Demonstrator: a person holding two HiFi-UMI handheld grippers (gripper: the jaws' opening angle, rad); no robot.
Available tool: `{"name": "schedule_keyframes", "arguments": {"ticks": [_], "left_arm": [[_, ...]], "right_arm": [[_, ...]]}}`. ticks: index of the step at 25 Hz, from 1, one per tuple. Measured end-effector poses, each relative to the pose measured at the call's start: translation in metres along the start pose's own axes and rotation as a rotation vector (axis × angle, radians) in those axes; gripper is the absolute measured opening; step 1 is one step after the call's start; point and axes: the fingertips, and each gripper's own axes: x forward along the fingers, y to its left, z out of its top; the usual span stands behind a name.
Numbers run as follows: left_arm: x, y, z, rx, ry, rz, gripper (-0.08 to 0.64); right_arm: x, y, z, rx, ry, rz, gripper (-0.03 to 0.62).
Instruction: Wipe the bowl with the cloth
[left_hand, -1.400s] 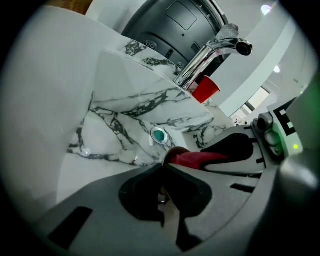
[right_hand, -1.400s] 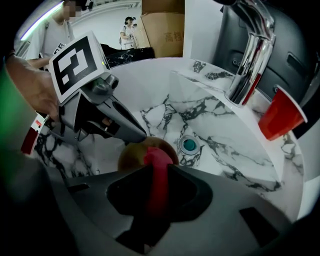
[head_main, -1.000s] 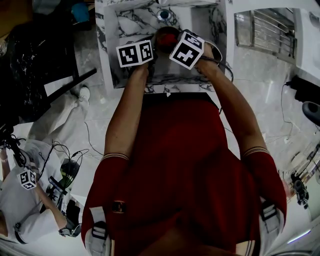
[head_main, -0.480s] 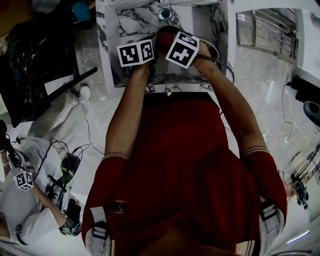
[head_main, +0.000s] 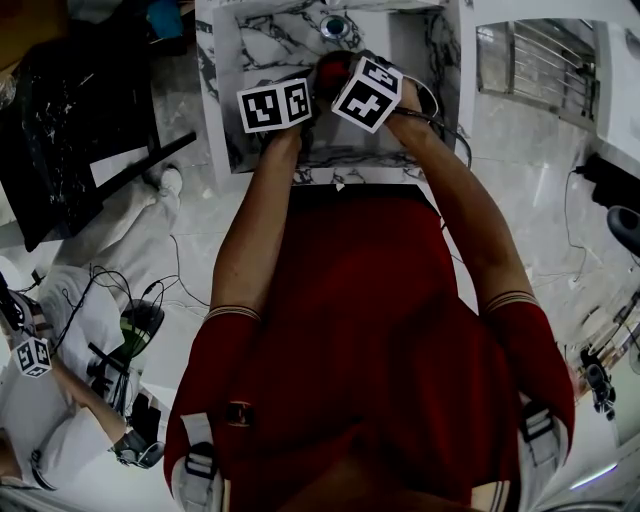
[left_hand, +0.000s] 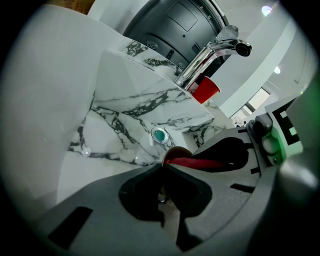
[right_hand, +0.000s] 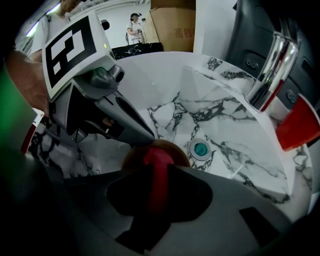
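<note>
Closest to me, my right gripper has its jaws clamped on the cloth. The cloth is a red wad that sticks out past the tips and presses down into the brown bowl. My left gripper comes in from the other side, its jaws pinched together on the bowl's rim as far as I can read it. I take that hold as the anchor: one tool steadies the bowl so it cannot skate or spin while the other rubs the cloth around inside. The two tools are nearly touching, so I judge the wipe to be under way rather than being set up.

The bowl sits low inside the sink, close above the basin floor. I cannot tell whether it rests on the floor or hangs just clear of it. Working there makes sense, since anything wiped off stays in the basin. The surface is white marble with dark veins, glossy and probably slick, which is another reason for a firm grip on the rim. Just beyond the bowl lies the drain, a round fitting with a teal centre.

Farther back, a chrome faucet arches over the rear edge, with a red cup standing near its base. Past the sink I see a cardboard box and people standing in a bright, white-walled room. The head view shows a pale polished floor with cables lying across it.
</note>
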Motion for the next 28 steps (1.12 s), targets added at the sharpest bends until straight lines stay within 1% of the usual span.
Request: {"name": "schedule_keyframes", "arguments": {"ticks": [7, 13, 21, 24, 28], "left_arm": [[0.000, 0.001, 0.000, 0.003, -0.003, 0.004, 0.015], [0.001, 0.002, -0.001, 0.006, -0.002, 0.009, 0.015], [0.001, 0.000, 0.000, 0.018, -0.001, 0.017, 0.015], [0.001, -0.002, 0.001, 0.021, -0.002, 0.013, 0.015], [0.000, -0.002, 0.002, 0.030, -0.008, 0.014, 0.015]], "right_arm": [[-0.003, -0.006, -0.012, 0.022, 0.032, -0.013, 0.089], [-0.003, 0.005, -0.020, 0.017, 0.056, 0.034, 0.089], [-0.005, 0.016, -0.011, 0.053, 0.014, 0.089, 0.089], [-0.008, 0.016, -0.008, 0.059, -0.004, 0.086, 0.089], [-0.013, 0.012, -0.004, 0.065, -0.031, 0.061, 0.089]]}}
